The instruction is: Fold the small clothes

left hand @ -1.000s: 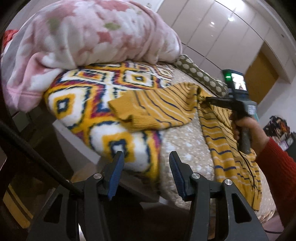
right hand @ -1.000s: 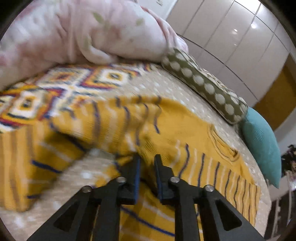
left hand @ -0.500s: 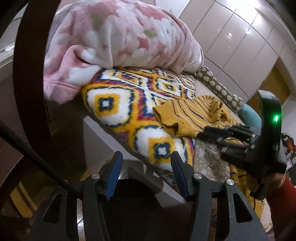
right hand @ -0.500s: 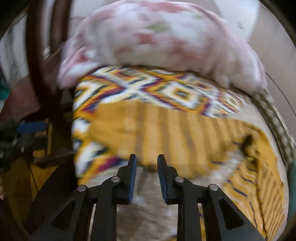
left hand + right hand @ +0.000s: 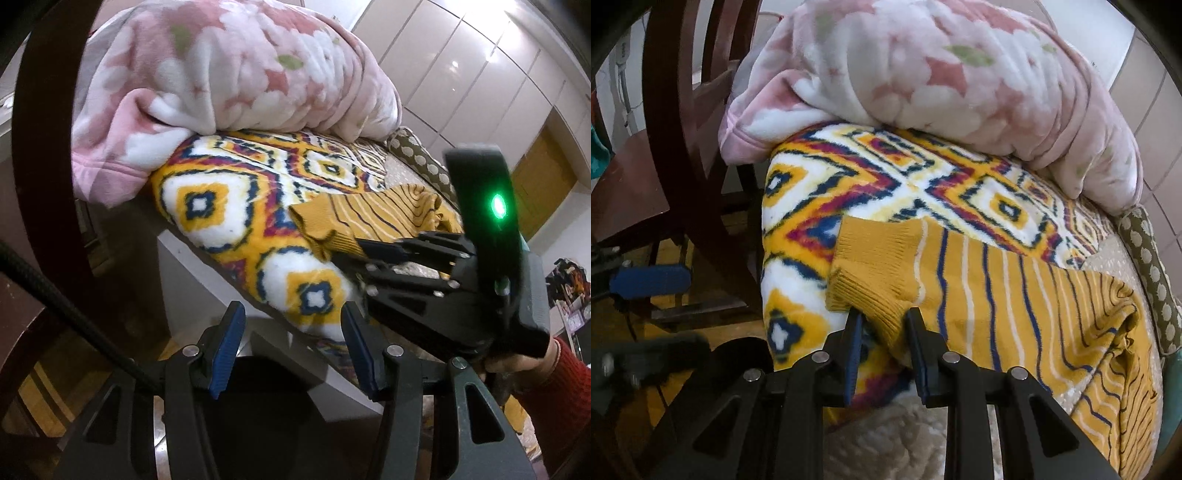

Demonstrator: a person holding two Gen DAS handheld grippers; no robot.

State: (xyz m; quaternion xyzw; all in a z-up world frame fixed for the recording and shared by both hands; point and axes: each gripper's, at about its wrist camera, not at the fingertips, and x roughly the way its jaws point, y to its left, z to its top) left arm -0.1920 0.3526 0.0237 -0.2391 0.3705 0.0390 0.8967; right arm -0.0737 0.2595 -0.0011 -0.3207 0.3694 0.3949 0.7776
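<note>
A mustard sweater (image 5: 1015,288) with blue and white stripes lies on the bed, one sleeve stretched out over a patterned blanket. Its ribbed cuff (image 5: 875,273) is nearest my right gripper (image 5: 882,325), whose jaws are partly open with the cuff's lower edge between them. In the left wrist view the sweater (image 5: 384,218) lies beyond the right gripper (image 5: 354,254), which reaches to the cuff. My left gripper (image 5: 291,343) is open and empty, off the bed's edge and below it.
A yellow, white and blue patterned blanket (image 5: 849,177) covers the bed corner. A bunched pink floral blanket (image 5: 923,74) sits behind it. A dotted bolster (image 5: 1152,266) lies at the far right. A dark wooden chair (image 5: 676,147) stands left of the bed.
My right gripper has swung from the sweater's body to the sleeve cuff and opened a little around it. My left gripper has drawn back off the bed edge.
</note>
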